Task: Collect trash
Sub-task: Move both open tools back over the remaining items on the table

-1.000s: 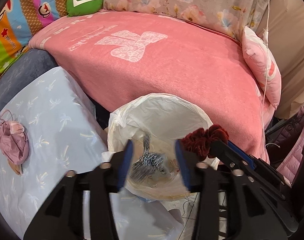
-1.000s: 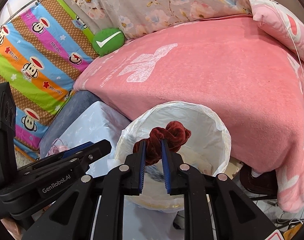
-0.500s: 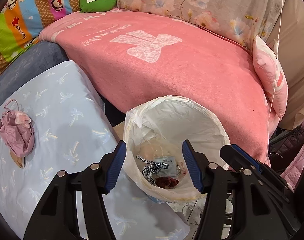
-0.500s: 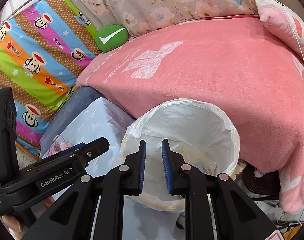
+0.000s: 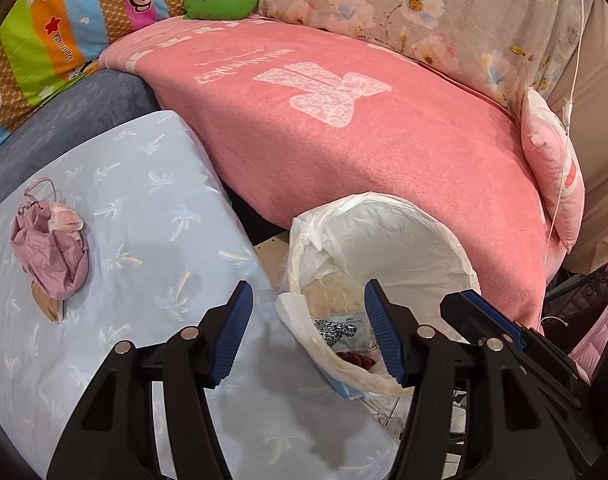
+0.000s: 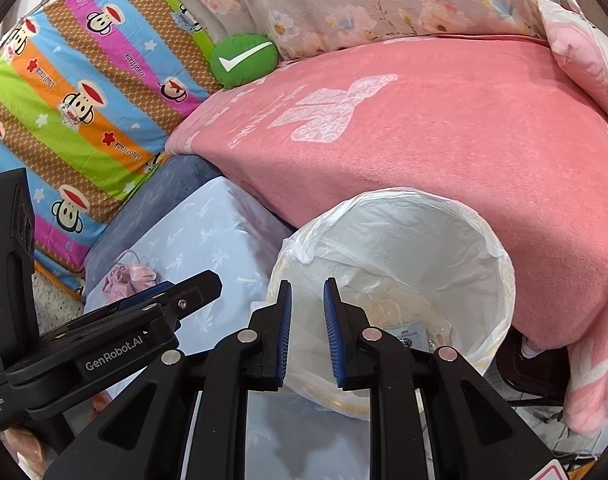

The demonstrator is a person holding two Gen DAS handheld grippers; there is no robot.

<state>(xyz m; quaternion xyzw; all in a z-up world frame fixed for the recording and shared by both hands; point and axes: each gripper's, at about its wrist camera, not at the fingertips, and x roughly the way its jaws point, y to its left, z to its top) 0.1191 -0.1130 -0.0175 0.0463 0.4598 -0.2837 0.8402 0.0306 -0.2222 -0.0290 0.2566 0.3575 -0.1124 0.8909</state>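
Mostly done: some trash is binned, 1 crumpled piece is left out.
Lined bin [image 5: 444,240] holds a dark red scrunchie [image 5: 356,359] and scraps; the pink mask [image 5: 50,248] lies on the blue-clothed worktop [image 5: 152,216]. Left gripper [image 5: 304,336] jaws wide and empty, right gripper [image 6: 307,332] jaws narrow and empty.

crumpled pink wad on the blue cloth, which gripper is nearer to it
Left. The left gripper hangs beside the crumpled pink wad, over the cloth's edge; the right gripper is farther off, over the bin.

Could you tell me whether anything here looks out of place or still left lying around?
Yes: a crumpled pink mask lies on the blue cover, outside the bin, whose liner already holds scraps. It looks like uncollected trash.
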